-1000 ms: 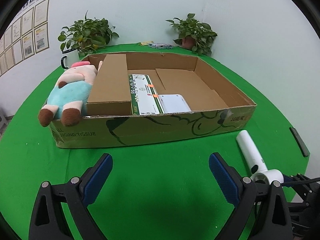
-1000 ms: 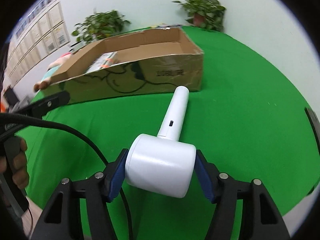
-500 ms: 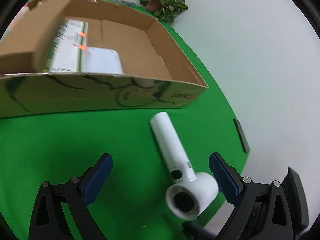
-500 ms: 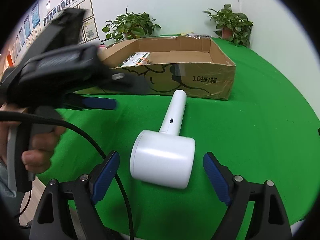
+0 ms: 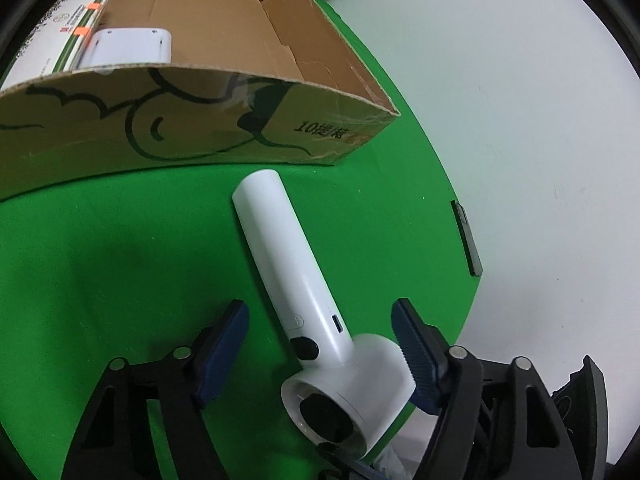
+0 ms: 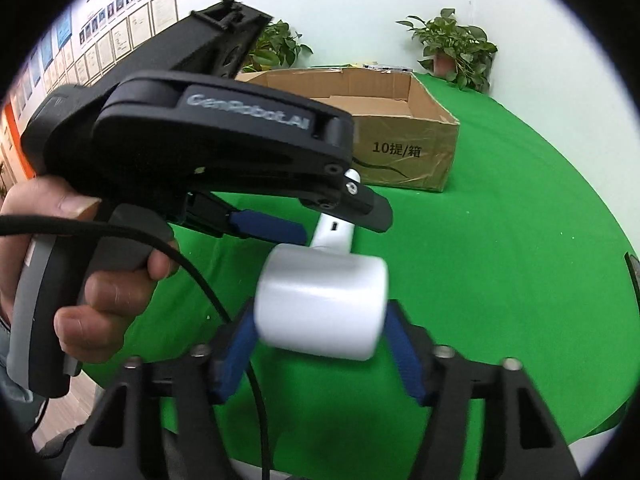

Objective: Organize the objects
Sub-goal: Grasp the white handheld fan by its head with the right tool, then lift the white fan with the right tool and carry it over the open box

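Pick-up step: white hair dryer (image 5: 288, 272) on green table (image 5: 100, 248), handle toward 11 o'clock and cardboard box (image 5: 192, 120); left gripper (image 5: 320, 336) and right gripper (image 6: 320, 340) closing around it; next, lifting boxward.

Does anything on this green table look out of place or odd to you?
The white hair dryer lies outside the cardboard box, near the table's edge, while other items are packed inside. Oddly, both tools close around it together: the right tool at its head, the left tool at its handle.
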